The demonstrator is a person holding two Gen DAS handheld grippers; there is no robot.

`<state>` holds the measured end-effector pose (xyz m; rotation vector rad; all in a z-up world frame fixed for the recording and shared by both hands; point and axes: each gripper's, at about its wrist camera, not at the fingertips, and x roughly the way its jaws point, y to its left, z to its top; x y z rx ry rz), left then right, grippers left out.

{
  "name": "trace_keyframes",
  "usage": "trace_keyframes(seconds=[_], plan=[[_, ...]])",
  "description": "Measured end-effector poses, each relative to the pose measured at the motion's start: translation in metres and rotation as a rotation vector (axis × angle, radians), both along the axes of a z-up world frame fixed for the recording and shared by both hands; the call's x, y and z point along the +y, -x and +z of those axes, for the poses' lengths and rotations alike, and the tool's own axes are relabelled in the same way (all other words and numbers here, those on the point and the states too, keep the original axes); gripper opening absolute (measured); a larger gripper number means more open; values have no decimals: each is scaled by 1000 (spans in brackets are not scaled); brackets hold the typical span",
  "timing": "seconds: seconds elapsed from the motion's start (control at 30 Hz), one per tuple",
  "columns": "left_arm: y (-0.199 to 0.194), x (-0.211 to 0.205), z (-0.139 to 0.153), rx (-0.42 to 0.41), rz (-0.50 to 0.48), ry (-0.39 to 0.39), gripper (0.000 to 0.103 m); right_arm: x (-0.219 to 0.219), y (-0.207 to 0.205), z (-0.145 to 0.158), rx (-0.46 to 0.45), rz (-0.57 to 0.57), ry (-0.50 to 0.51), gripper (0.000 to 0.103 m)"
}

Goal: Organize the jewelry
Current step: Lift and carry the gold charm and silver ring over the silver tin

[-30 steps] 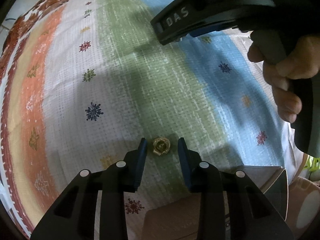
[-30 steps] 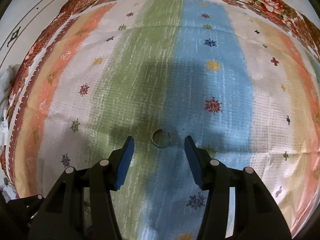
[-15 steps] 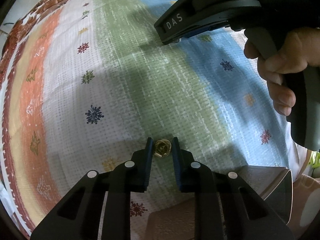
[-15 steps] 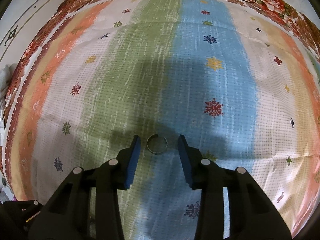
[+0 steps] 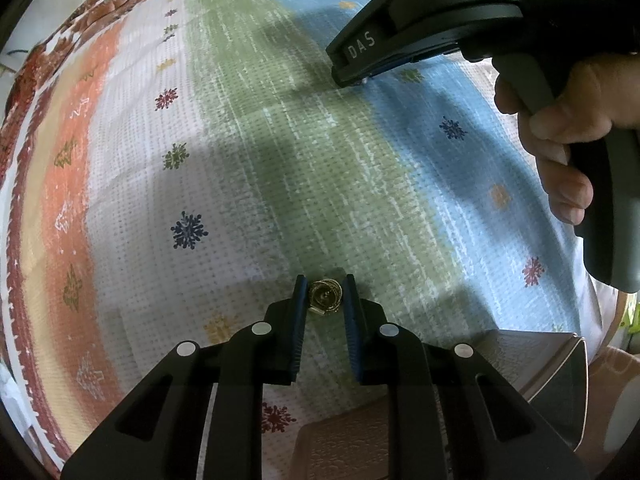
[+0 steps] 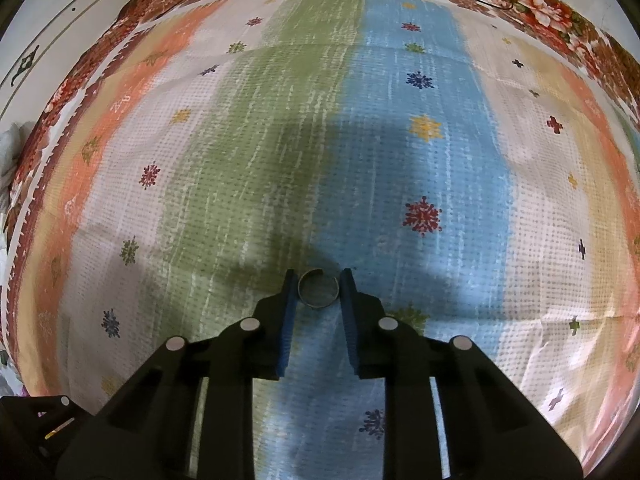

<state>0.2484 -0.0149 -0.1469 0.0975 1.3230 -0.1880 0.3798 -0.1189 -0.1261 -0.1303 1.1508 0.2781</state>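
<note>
Gold ornament (image 5: 326, 295) pinched in left gripper (image 5: 325, 294) jaws; silver ring (image 6: 318, 289) between just-closing right gripper (image 6: 318, 290) jaws, pads touching.

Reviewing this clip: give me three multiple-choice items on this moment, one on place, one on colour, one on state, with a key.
1. The gold ornament sits:
A. between the left gripper's fingers
B. in the box
C. under the person's hand

2. The pads on the right gripper's fingers are:
A. red
B. blue
C. white

3. The open band ring is:
A. lying free on the striped cloth
B. pinched between the right gripper's fingers, which have just been closing
C. hanging from a hook

Key: 1 A, both fingers flank and touch it. 2 B, blue strips line the inner faces. 3 B, both pads meet its sides.
</note>
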Motion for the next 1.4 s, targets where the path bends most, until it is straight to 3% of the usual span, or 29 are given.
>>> trace_keyframes(seconds=[0.87, 1.4], plan=[[2, 8, 2, -12, 8, 13, 17, -2, 5, 6, -2, -6, -2, 23], [7, 23, 42, -100, 56, 53, 17, -17, 30, 32, -56, -39, 0, 23]])
